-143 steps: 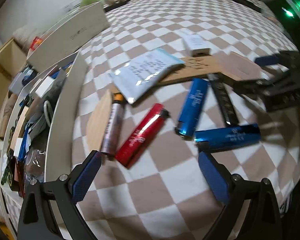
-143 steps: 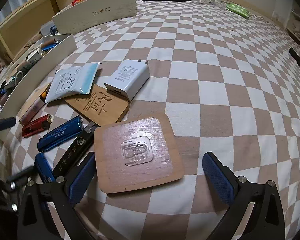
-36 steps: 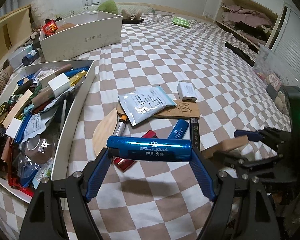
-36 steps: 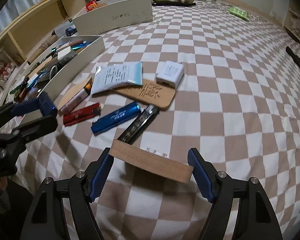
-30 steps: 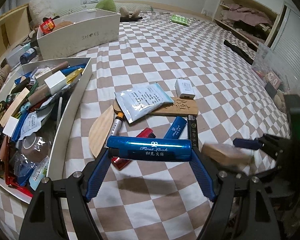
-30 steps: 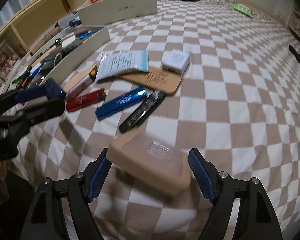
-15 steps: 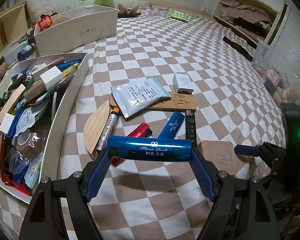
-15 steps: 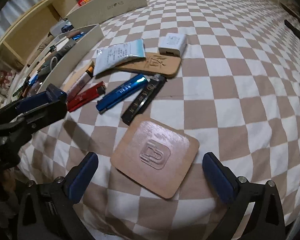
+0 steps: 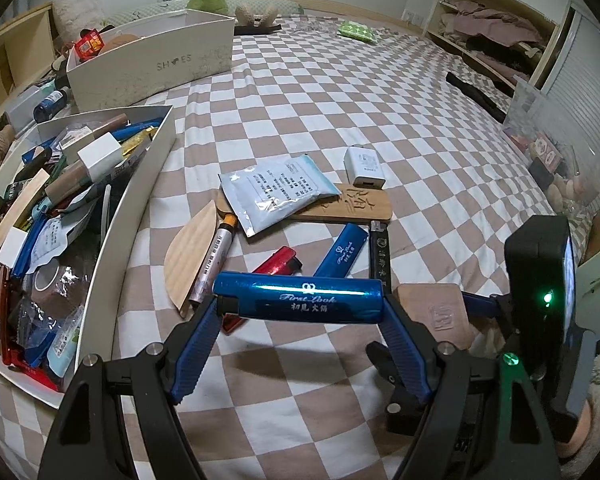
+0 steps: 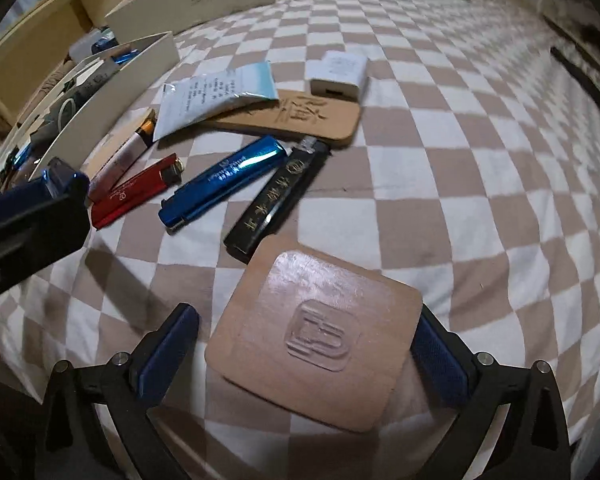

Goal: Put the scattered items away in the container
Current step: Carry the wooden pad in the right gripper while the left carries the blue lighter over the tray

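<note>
My left gripper (image 9: 300,344) is shut on a blue lighter (image 9: 300,301), held crosswise above the checkered bedcover. My right gripper (image 10: 306,358) is open, its fingers on either side of a square wooden coaster (image 10: 320,336) that lies flat; the coaster also shows in the left wrist view (image 9: 436,312). Scattered ahead lie a second blue lighter (image 10: 224,182), a red lighter (image 10: 136,192), a black lighter (image 10: 278,204), a marker (image 10: 124,158), a foil packet (image 10: 212,96), an engraved wooden plaque (image 10: 300,118) and a white charger (image 10: 340,74). The white container (image 9: 136,200) stands at left, full of items.
A white shoe box (image 9: 152,68) stands behind the container. A fan-shaped wooden piece (image 9: 188,260) lies by the marker. Shelves (image 9: 496,40) and clutter line the right side. The left gripper's finger (image 10: 60,180) shows at the left of the right wrist view.
The right gripper dropped the wooden coaster flat onto the bedcover, opened, and now straddles it lower down. The left gripper still holds the blue lighter, nearly unmoved.
</note>
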